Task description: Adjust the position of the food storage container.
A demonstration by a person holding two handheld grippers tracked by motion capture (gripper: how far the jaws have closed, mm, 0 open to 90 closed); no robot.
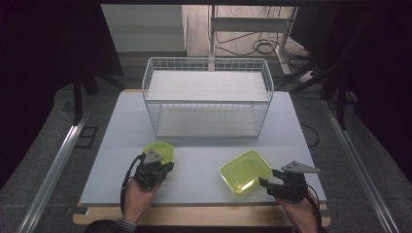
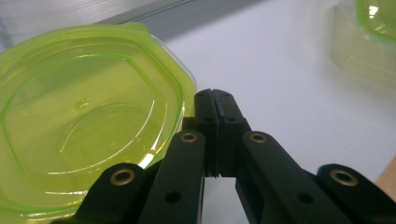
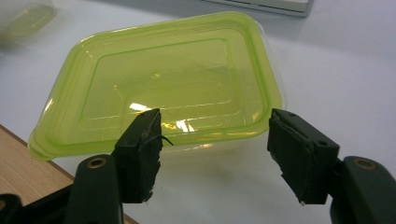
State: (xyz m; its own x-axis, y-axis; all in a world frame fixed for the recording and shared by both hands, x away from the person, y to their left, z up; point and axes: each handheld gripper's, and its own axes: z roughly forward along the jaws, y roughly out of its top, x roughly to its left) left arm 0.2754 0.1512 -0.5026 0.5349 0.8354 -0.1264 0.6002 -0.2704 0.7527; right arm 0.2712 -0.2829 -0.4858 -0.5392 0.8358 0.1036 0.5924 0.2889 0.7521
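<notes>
A rounded, many-sided green plastic container [image 1: 160, 150] sits on the white table [image 1: 204, 145] at the front left. My left gripper [image 1: 167, 167] is at its near right side. In the left gripper view the jaws [image 2: 215, 100] are shut with nothing between them, just right of the container's rim [image 2: 79, 116]. A rectangular green container [image 1: 245, 171] lies at the front right. My right gripper [image 1: 265, 185] points at its near edge. In the right gripper view the jaws [image 3: 215, 140] stand open, the rectangular container [image 3: 163, 79] just beyond them, untouched.
A white wire basket [image 1: 208, 97] with a flat bottom stands at the table's back middle. The wooden front edge [image 1: 204, 213] of the table runs under both hands. Dark floor, rails and cables surround the table.
</notes>
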